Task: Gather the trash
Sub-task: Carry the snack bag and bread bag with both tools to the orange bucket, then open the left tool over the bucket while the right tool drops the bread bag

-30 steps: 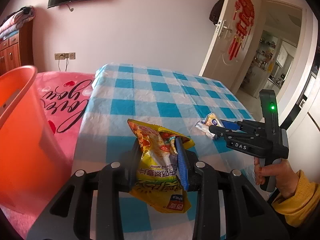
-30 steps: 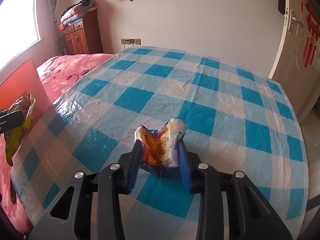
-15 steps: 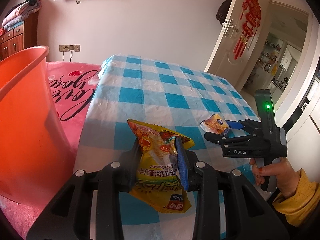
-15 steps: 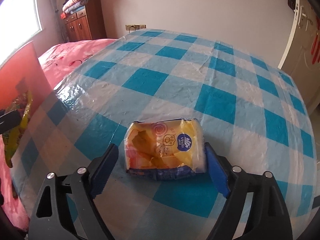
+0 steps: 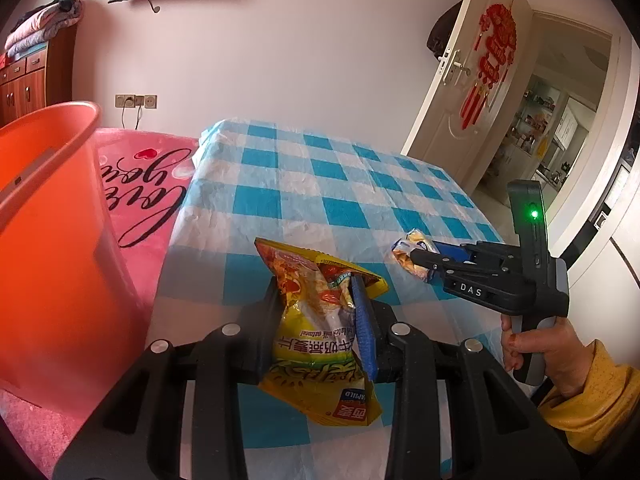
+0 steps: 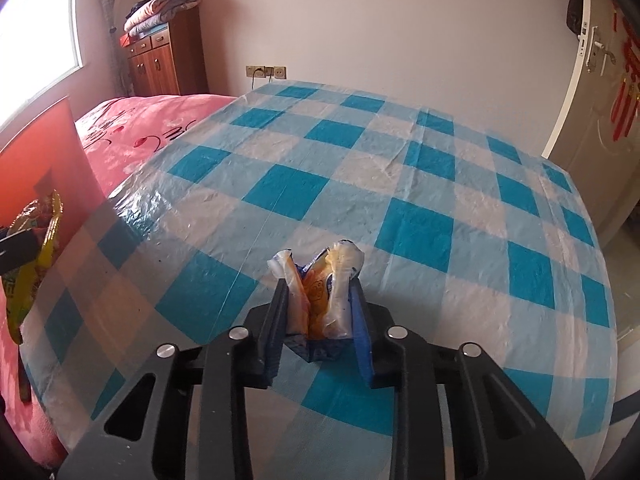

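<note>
Wrappers: left tool (image 5: 320, 320) pinches yellow snack bag (image 5: 320, 344); right tool (image 6: 320, 308) just closed, pinching small wrapper (image 6: 320, 296) — orange bin's (image 5: 48, 216) contents possibly hidden.

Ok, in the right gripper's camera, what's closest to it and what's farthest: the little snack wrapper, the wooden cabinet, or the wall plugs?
1. Little snack wrapper: squeezed between the right gripper pads.
2. and 3. Wooden cabinet, far left, and wall plugs, back wall beyond the checkered table: too close to call.

Black tool (image 5: 416, 262) marked DAS, green light, blue pads, yellow sleeve (image 5: 592, 396)
</note>
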A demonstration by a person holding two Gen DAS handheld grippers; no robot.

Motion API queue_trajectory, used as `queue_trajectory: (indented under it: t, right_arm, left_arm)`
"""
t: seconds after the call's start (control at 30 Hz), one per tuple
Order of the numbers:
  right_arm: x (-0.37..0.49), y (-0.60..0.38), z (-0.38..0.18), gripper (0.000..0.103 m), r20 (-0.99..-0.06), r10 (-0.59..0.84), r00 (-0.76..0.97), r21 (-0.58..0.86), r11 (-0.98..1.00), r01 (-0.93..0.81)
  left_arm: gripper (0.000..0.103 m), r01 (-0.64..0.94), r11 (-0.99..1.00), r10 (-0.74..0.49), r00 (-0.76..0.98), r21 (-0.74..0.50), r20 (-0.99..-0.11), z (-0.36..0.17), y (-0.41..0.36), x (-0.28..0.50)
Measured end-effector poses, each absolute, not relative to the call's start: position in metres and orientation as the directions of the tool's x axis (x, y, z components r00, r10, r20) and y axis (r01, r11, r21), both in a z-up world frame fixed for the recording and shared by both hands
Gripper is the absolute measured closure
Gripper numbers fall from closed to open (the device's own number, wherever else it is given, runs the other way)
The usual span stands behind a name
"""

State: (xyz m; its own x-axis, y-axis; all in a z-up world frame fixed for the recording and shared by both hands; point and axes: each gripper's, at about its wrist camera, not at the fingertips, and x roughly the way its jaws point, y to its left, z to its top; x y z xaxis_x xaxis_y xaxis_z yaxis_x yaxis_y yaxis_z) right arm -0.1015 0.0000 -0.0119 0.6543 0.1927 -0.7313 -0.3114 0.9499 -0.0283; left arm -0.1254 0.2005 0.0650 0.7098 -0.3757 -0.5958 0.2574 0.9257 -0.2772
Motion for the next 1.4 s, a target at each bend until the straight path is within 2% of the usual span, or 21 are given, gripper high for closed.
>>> queue_trajectory:
  t: [0.1, 0.37, 0.53, 0.67, 0.93, 1.17, 1.27, 1.3, 1.33, 1.37, 1.4]
  right_arm:
    - [-0.104, 0.003, -0.011, 0.079, -0.725, 0.182, 0.664, -0.044, 0.950, -0.309]
    - [-0.109, 0.004, 0.006, 0.080, -0.694, 0.197, 0.692, -0.019, 0.956, -0.291]
    - [-0.115, 0.019, 0.041, 0.080, -0.645, 0.286, 0.708, 0.051, 0.941, -0.334]
    - [-0.119, 0.052, 0.084, 0.080, -0.578, 0.410, 0.706, 0.109, 0.896, -0.431]
    - [-0.116, 0.140, 0.145, 0.080, -0.475, 0.668, 0.572, 0.244, 0.725, -0.644]
    - [-0.103, 0.223, 0.147, 0.078, -0.475, 0.761, 0.442, 0.303, 0.613, -0.730]
    - [-0.097, 0.244, 0.138, 0.067, -0.492, 0.772, 0.402, 0.326, 0.591, -0.738]
    - [-0.094, 0.251, 0.133, 0.061, -0.501, 0.771, 0.393, 0.330, 0.590, -0.737]
    - [-0.092, 0.257, 0.128, 0.057, -0.506, 0.774, 0.382, 0.338, 0.585, -0.737]
    - [-0.092, 0.259, 0.124, 0.049, -0.510, 0.774, 0.376, 0.343, 0.584, -0.736]
    - [-0.089, 0.260, 0.120, 0.039, -0.516, 0.771, 0.373, 0.354, 0.589, -0.726]
  left_arm:
    - [0.067, 0.253, 0.926, -0.374, 0.715, -0.280, -0.590, 0.067, 0.203, -0.127]
    - [0.067, 0.241, 0.927, -0.368, 0.738, -0.288, -0.566, 0.077, 0.213, -0.134]
    - [0.067, 0.241, 0.927, -0.361, 0.774, -0.286, -0.520, 0.098, 0.221, -0.144]
    - [0.067, 0.222, 0.933, -0.335, 0.821, -0.282, -0.463, 0.124, 0.238, -0.155]
    - [0.067, 0.042, 0.968, -0.134, 0.918, -0.246, -0.373, 0.169, 0.301, -0.179]
    - [0.067, -0.157, 0.947, 0.029, 0.911, -0.279, -0.412, 0.159, 0.358, -0.172]
    - [0.066, -0.218, 0.925, 0.056, 0.888, -0.312, -0.456, 0.147, 0.375, -0.164]
    - [0.062, -0.232, 0.918, 0.060, 0.883, -0.322, -0.466, 0.143, 0.378, -0.161]
    - [0.054, -0.246, 0.911, 0.064, 0.877, -0.331, -0.476, 0.139, 0.381, -0.159]
    - [0.048, -0.254, 0.908, 0.066, 0.873, -0.334, -0.483, 0.136, 0.383, -0.157]
    - [0.037, -0.261, 0.906, 0.072, 0.870, -0.333, -0.487, 0.133, 0.382, -0.156]
